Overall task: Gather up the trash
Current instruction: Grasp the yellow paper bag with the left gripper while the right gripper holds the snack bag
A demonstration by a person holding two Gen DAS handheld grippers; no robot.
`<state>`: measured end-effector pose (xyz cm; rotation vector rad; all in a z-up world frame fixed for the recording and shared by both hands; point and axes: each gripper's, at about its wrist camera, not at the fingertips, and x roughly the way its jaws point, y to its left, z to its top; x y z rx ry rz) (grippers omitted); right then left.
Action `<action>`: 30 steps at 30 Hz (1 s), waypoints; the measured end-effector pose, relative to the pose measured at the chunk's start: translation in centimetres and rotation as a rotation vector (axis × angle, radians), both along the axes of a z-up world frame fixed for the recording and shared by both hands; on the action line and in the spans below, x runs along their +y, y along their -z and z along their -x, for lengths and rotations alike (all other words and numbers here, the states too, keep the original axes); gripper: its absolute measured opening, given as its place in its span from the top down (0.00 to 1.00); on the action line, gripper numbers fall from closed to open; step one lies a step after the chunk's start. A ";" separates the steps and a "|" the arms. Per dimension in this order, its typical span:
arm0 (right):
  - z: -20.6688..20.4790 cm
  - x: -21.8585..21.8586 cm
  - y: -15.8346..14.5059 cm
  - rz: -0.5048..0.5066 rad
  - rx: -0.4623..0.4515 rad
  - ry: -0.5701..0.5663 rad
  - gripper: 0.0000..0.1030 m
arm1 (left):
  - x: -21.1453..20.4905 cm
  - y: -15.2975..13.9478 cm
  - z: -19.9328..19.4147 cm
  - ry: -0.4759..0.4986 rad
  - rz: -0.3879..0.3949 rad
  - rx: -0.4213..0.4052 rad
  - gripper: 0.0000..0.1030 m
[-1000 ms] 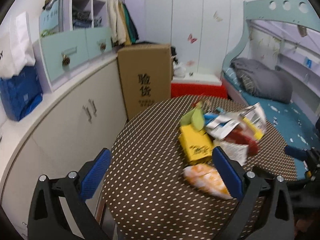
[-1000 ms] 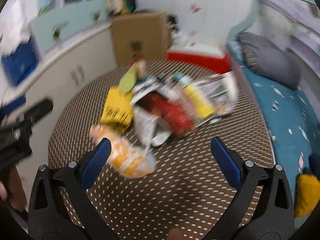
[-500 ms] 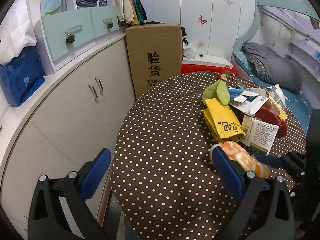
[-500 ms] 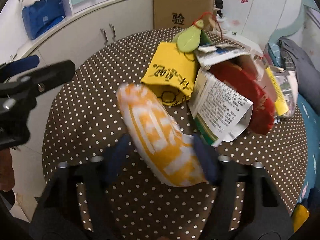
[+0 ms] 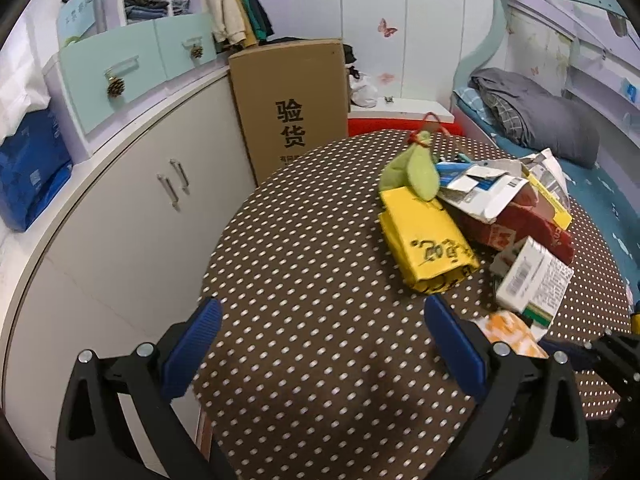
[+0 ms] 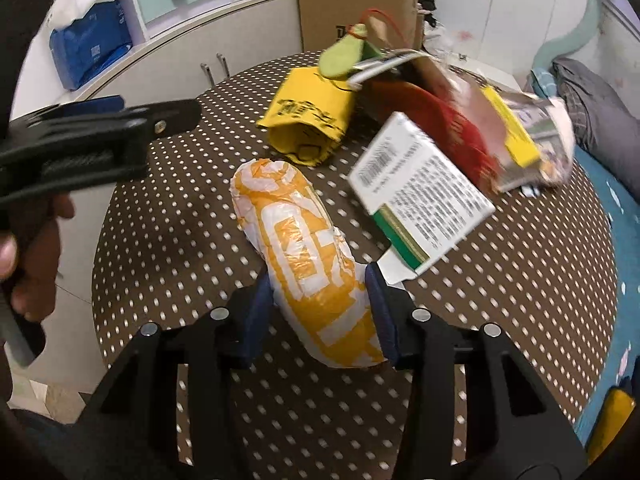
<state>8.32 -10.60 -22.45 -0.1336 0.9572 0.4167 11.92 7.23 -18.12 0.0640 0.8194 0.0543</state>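
A pile of trash lies on the round brown dotted table (image 5: 304,288): a yellow bag (image 5: 428,248), a green pouch (image 5: 416,172), a red packet (image 5: 516,228), a white and green box (image 5: 532,280) and torn paper. My right gripper (image 6: 318,308) is shut on an orange and white wrapper (image 6: 304,252), whose end also shows in the left wrist view (image 5: 508,332). My left gripper (image 5: 320,344) is open and empty over the table's near left part. It also shows at the left of the right wrist view (image 6: 100,128).
A white cabinet (image 5: 132,208) curves along the left with a blue bag (image 5: 28,176) on top. A tall cardboard box (image 5: 292,96) stands behind the table. A bed (image 5: 600,184) with a grey blanket is at the right.
My right gripper has closed on the orange and white wrapper. My left gripper has shifted left, away from the pile, and stays open.
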 end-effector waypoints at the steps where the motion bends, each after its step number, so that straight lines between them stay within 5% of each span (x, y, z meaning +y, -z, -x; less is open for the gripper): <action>1: 0.2 -0.6 -0.1 -0.013 0.003 0.014 0.57 | -0.4 0.0 -0.3 0.008 -0.001 -0.001 0.04; 11: 1.0 -4.1 0.0 -0.059 0.011 0.086 0.57 | -5.2 1.6 -5.5 0.078 -0.011 0.041 0.04; 16: 1.0 -4.9 -0.1 -0.065 0.012 0.097 0.56 | -5.9 3.7 -8.2 0.096 0.046 0.104 0.05; 17: 1.0 -4.9 -0.1 -0.063 0.011 0.098 0.55 | -6.0 4.0 -8.5 0.101 0.055 0.112 0.10; 18: 1.0 -4.9 -0.1 -0.063 0.013 0.098 0.54 | -6.1 4.4 -8.7 0.109 0.065 0.123 0.30; 19: 1.0 -5.0 0.0 -0.062 0.014 0.097 0.53 | -6.1 4.7 -8.9 0.121 0.079 0.138 0.35; 22: 1.0 -4.5 -0.1 -0.059 0.014 0.091 0.51 | -5.8 4.4 -8.4 0.140 0.092 0.113 0.43; 30: 1.8 -4.1 -0.3 -0.093 0.024 0.050 0.50 | -2.9 4.2 -5.9 0.114 0.121 0.117 0.46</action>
